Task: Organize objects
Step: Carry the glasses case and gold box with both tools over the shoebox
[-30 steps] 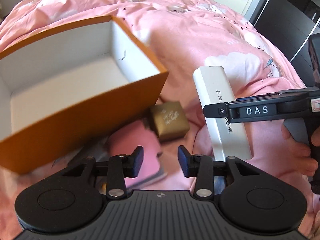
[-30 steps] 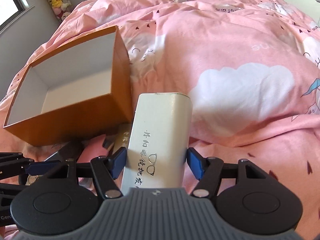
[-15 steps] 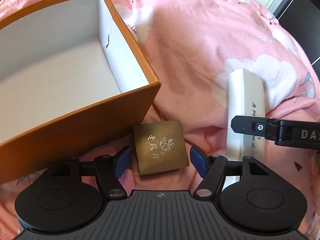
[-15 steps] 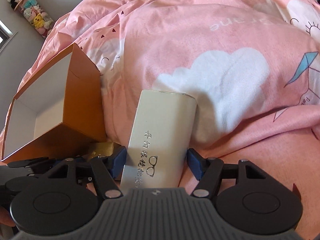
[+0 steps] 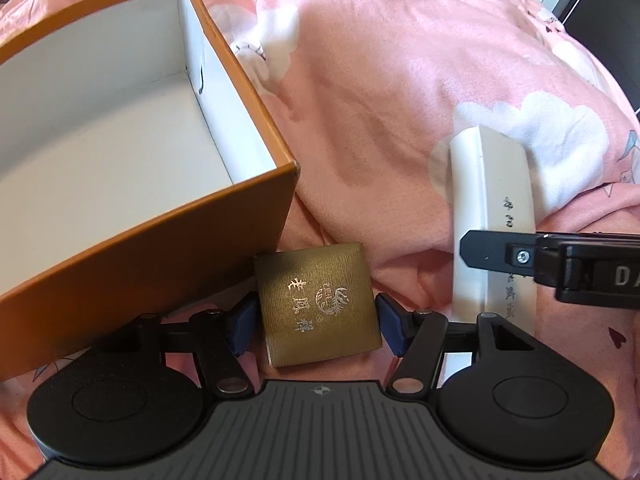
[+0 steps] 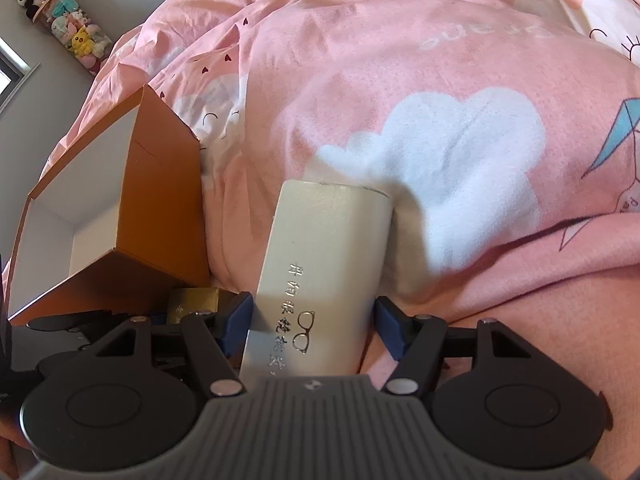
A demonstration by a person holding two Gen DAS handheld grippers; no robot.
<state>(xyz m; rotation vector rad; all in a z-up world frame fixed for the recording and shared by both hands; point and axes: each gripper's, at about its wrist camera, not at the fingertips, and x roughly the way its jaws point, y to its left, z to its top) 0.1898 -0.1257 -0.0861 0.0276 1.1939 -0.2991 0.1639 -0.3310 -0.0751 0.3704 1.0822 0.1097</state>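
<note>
Left wrist view: we log our left claw (image 5: 316, 322) open astride the gold box (image 5: 318, 302), pads just beside its sides, not clamped, on the pink bed (image 5: 380, 92) against the empty orange box (image 5: 132, 184). Right wrist view: our right claw (image 6: 314, 322) straddles the white glasses case (image 6: 324, 276) lying on the bed near the orange box (image 6: 160, 208), left pad touching, right pad apart. Step judged: grasping both; next, close, lift, carry into the box.

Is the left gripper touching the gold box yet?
Cannot tell. In the left wrist view the left gripper straddles the gold box; both blue pads sit at its edges, with no plain gap or contact.
</note>
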